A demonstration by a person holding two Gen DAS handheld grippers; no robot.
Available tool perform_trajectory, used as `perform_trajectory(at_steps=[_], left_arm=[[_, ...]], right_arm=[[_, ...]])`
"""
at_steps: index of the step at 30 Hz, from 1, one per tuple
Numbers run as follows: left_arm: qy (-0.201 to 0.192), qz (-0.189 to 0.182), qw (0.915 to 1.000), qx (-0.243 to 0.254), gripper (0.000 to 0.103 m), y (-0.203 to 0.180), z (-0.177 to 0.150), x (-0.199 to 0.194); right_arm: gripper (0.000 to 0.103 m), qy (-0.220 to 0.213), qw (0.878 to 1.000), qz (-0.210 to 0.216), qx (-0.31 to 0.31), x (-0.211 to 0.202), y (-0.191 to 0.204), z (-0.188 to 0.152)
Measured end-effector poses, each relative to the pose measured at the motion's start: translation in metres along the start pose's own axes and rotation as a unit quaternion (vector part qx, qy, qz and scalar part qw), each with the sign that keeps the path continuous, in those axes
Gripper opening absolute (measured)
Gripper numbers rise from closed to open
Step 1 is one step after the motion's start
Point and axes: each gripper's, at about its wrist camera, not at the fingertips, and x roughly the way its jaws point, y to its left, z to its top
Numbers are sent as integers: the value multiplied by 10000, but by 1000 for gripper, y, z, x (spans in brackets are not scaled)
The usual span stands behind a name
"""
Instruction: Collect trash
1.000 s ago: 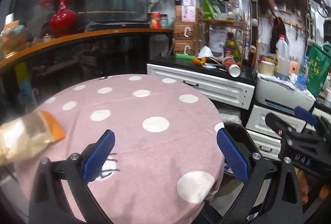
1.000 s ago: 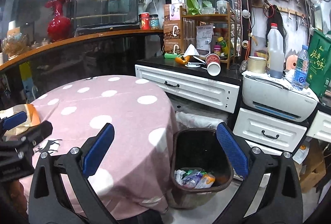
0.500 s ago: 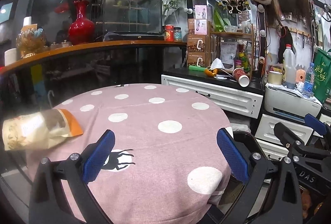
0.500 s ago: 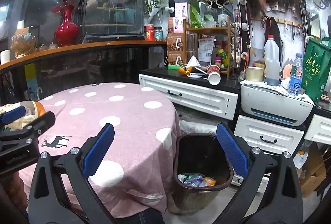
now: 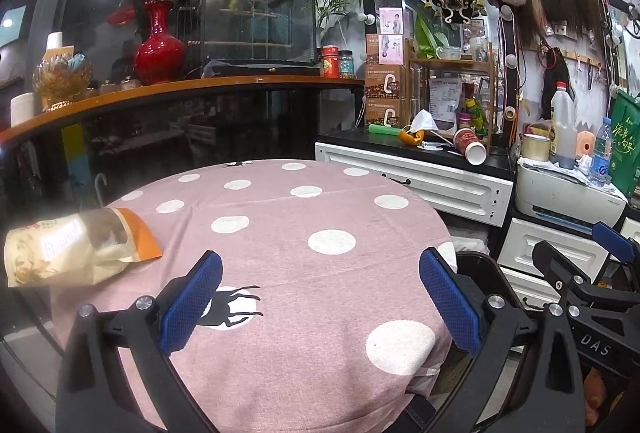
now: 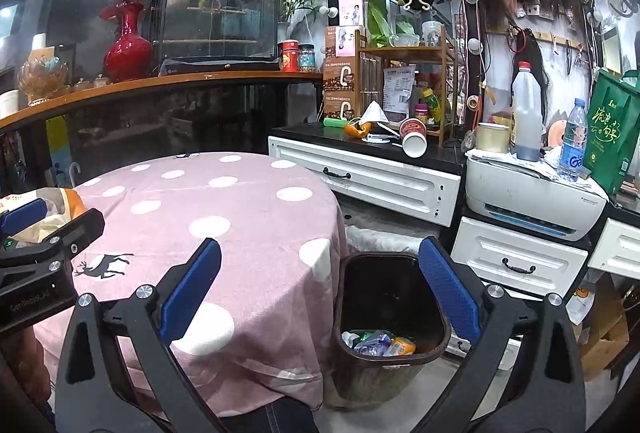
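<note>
One snack bag (image 5: pixel 76 253) lies on the counter (image 5: pixel 320 273), long axis across, left of the wide-open, empty left gripper (image 5: pixel 320 309); the right gripper (image 6: pixel 320 305), equally open, hangs farther off.

Two hand-held grippers are counted: the left hand-held gripper (image 5: pixel 320 297) and the right hand-held gripper (image 6: pixel 320 289). One snack bag (image 5: pixel 76 245) is seen on one round desk (image 5: pixel 320 201). One trash bin (image 6: pixel 390 317) is counted, with several wrappers (image 6: pixel 378 343) inside. One red vase (image 5: pixel 159 47) and one paper cup (image 5: pixel 470 147) are counted.
</note>
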Motion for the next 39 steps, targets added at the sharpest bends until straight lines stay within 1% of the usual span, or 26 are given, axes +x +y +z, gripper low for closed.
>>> perform_trajectory(at_steps=[8, 22, 39], left_arm=[[23, 16, 10000, 5, 98, 1, -1, 2], [-19, 12, 10000, -1, 98, -1, -2, 0], [-42, -46, 10000, -27, 98, 1, -3, -3]], right_arm=[[97, 116, 9999, -28, 47, 5, -3, -4], [97, 73, 9999, 36, -63, 2, 0, -8], [97, 56, 10000, 45, -49, 0, -1, -7]])
